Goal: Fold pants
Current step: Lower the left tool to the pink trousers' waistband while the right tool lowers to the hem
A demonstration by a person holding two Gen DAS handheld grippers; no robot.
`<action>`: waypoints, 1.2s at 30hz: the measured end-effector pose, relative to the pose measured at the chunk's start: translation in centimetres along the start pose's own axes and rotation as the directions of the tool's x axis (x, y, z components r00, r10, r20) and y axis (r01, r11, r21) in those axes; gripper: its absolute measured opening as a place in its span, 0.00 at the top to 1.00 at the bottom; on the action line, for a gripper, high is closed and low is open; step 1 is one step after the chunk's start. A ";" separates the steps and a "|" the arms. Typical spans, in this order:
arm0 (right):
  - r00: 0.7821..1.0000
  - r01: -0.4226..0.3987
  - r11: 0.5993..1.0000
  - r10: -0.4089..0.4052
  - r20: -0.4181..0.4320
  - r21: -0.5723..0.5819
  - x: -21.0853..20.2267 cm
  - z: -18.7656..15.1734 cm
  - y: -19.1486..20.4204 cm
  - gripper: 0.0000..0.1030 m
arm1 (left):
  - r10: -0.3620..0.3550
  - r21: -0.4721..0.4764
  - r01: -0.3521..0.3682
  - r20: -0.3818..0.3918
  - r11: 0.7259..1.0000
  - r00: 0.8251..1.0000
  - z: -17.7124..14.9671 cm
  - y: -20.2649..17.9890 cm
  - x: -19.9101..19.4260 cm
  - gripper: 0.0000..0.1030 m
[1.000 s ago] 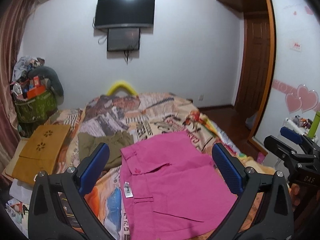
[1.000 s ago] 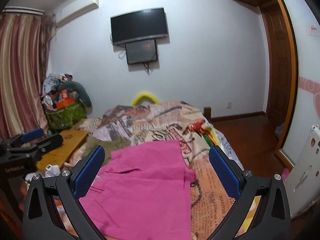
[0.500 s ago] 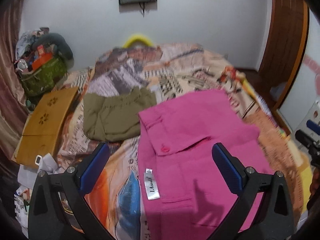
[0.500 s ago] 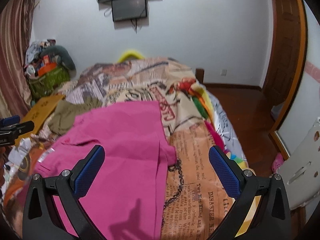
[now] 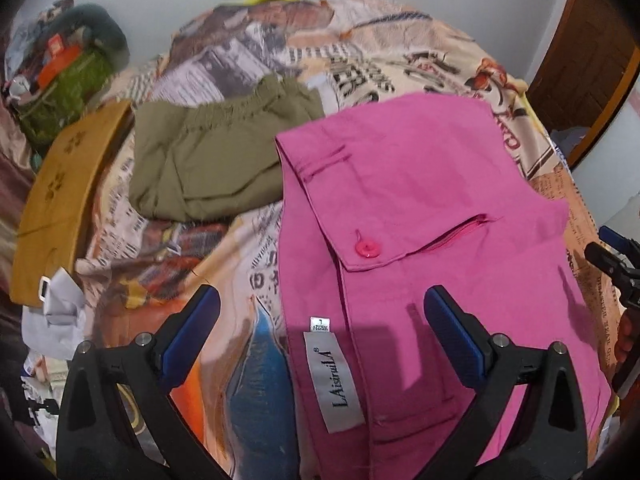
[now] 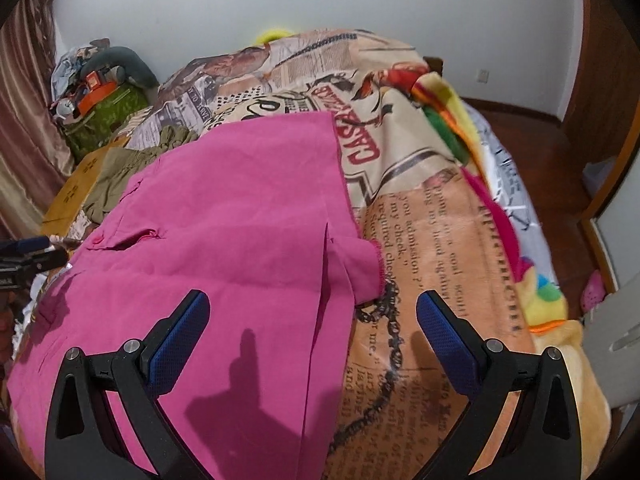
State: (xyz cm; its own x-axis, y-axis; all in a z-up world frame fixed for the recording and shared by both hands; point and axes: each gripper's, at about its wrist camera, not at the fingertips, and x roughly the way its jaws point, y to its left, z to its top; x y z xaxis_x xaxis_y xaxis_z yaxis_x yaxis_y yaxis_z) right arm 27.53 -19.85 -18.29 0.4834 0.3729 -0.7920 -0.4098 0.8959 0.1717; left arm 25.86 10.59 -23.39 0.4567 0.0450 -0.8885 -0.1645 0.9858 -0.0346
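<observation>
Both the left gripper point(image 5: 318, 326) and right gripper point(image 6: 312, 322) hover wide open over the pink pants point(image 5: 432, 216), seemingly to grab its edges.

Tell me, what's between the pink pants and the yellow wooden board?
In the left wrist view, folded olive-green pants lie on the printed bedspread between the pink pants and the wooden board. Their right edge meets the pink pants.
</observation>
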 end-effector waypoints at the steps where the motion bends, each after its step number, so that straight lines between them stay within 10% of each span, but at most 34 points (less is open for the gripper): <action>1: 1.000 -0.019 1.000 0.019 -0.007 0.009 0.4 0.1 -0.2 0.07 | -0.005 0.001 0.005 -0.009 1.000 1.000 -0.1 0.1 0.3 0.06; 14: 0.990 -0.094 0.995 0.097 -0.104 0.030 4.6 1.1 -0.1 0.60 | -0.025 0.024 0.027 -0.080 0.999 0.996 0.7 -0.3 2.0 0.49; 23: 0.985 -0.114 0.993 0.117 -0.127 0.028 5.8 0.7 0.1 0.77 | -0.070 0.044 0.070 -0.012 0.997 0.997 1.1 -0.1 -1.1 0.51; 36: 0.993 -0.102 0.994 0.104 -0.055 0.025 4.4 0.8 0.2 0.92 | -0.236 -0.066 0.228 -0.151 0.971 0.960 0.8 -0.6 3.8 0.67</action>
State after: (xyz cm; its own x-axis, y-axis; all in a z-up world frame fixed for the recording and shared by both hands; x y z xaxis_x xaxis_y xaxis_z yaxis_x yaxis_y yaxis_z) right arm 30.21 -17.78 -21.29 0.3947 0.4498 -0.8012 -0.4374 0.8588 0.2667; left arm 28.36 10.25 -26.37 0.3456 -0.2134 -0.9138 -0.1136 0.9571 -0.2665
